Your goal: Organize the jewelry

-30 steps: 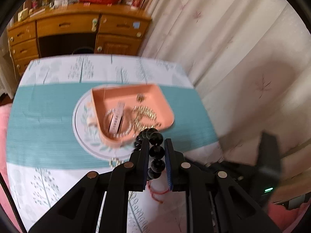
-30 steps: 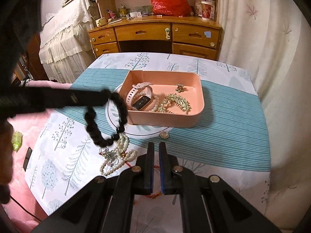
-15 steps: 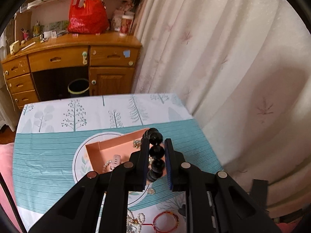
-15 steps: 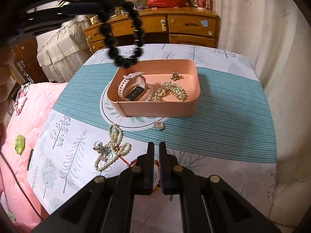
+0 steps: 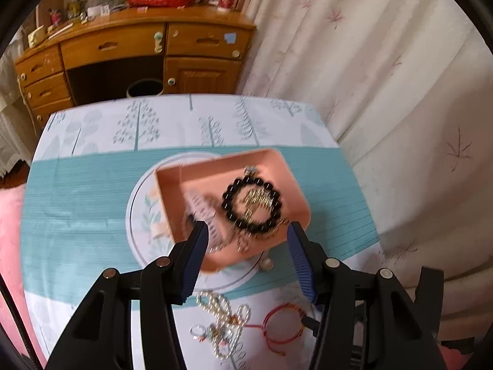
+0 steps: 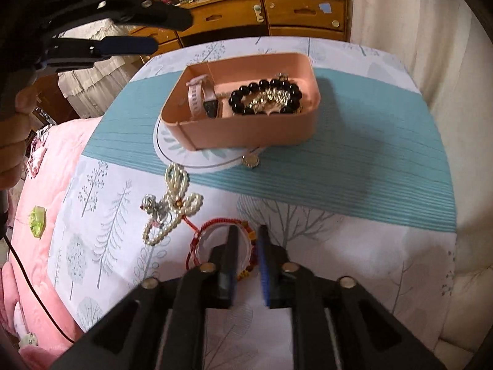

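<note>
The table (image 6: 354, 166) spreads under me, the pink tray (image 6: 246, 132) at its middle, the black bead bracelet (image 6: 265, 97) lying inside it over the gold piece. My left gripper (image 5: 246, 240) hangs spread wide above the tray, holding nothing. My right gripper (image 6: 246, 240) is the nearer one to the red cord bracelet (image 6: 215, 240): it lies flat directly beneath my narrowly parted, empty fingertips, with the pearl strand (image 6: 172, 203) just left.
</note>
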A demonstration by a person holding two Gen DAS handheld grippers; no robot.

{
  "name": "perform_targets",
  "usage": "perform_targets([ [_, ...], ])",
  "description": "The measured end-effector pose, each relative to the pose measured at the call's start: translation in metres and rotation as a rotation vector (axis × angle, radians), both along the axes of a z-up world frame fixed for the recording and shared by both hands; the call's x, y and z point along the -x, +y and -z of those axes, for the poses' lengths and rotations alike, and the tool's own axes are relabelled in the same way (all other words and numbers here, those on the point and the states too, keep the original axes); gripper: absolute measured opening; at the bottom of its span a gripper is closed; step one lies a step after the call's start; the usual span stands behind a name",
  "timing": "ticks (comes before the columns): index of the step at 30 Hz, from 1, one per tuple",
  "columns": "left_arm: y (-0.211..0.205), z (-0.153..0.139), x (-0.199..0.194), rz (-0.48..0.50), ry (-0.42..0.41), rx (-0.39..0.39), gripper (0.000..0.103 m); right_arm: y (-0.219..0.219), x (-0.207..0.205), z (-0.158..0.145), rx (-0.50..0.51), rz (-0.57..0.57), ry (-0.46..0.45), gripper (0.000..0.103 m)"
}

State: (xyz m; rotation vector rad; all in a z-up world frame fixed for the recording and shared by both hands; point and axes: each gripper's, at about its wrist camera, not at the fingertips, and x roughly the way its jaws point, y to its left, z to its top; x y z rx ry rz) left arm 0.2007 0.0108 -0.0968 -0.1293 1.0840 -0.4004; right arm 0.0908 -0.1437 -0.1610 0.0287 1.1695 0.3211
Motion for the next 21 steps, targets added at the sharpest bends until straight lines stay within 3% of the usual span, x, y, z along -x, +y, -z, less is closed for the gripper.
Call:
perform_targets([
  [12,0.017,0.049,0.064,0.015,0.125,-0.075,0.051,0.006,0.015,0.02,0.035,-0.041,0.041,0.025],
  [21,0.022,0.084,0.084,0.03,0.194,-0.128,0.04,0.01,0.018,0.025,0.054,-0.048,0.023,0.025],
])
